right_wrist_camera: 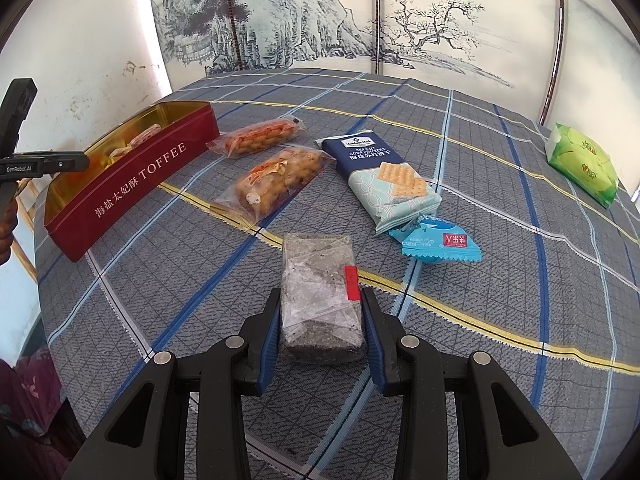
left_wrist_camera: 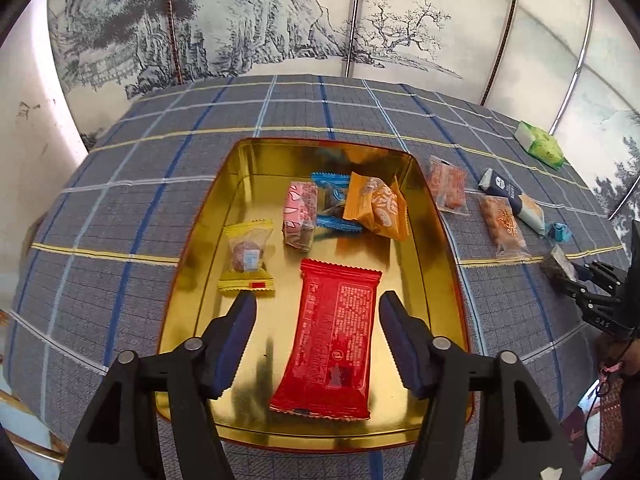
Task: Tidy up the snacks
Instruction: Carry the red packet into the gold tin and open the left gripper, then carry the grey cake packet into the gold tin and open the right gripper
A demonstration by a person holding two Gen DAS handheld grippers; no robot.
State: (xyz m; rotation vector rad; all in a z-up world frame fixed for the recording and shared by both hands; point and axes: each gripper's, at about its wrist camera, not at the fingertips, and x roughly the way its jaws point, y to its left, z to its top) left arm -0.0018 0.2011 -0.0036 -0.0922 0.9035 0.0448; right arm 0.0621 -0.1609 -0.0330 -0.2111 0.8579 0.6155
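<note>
The snacks are being gathered into a gold-lined tin point(left_wrist_camera: 440, 216) that stands on the checked tablecloth point(left_wrist_camera: 160, 152), and five are already inside it: a red packet point(left_wrist_camera: 332, 336), a yellow-wrapped sweet point(left_wrist_camera: 248, 256), a pink packet point(left_wrist_camera: 299, 216), a blue-wrapped piece point(left_wrist_camera: 332, 200) and an orange packet point(left_wrist_camera: 376, 208). The left gripper point(left_wrist_camera: 318, 304) is held over the near end of the tin with its jaws spread, and the red packet is seen lying flat on the tin floor between them, clear of both pads, so it is judged to be released there rather than gripped. The right gripper point(right_wrist_camera: 320, 300) is pinched on a clear-wrapped dark block point(right_wrist_camera: 320, 296), which is clamped by its long sides near its closer end, a hold that is judged to keep the stiff bar level when it is carried; whether it is lifted off the cloth cannot be told. Outside the tin, beside its red wall, two clear bags of orange snacks point(right_wrist_camera: 260, 140) point(right_wrist_camera: 280, 178), a soda cracker pack point(right_wrist_camera: 380, 176) and a small blue sachet point(right_wrist_camera: 440, 244) are left lined up on the cloth, presumably within easy reach of the right gripper. A green pack point(right_wrist_camera: 582, 168) is set well apart at the far edge. The block is judged to be the next item due for the tin.
</note>
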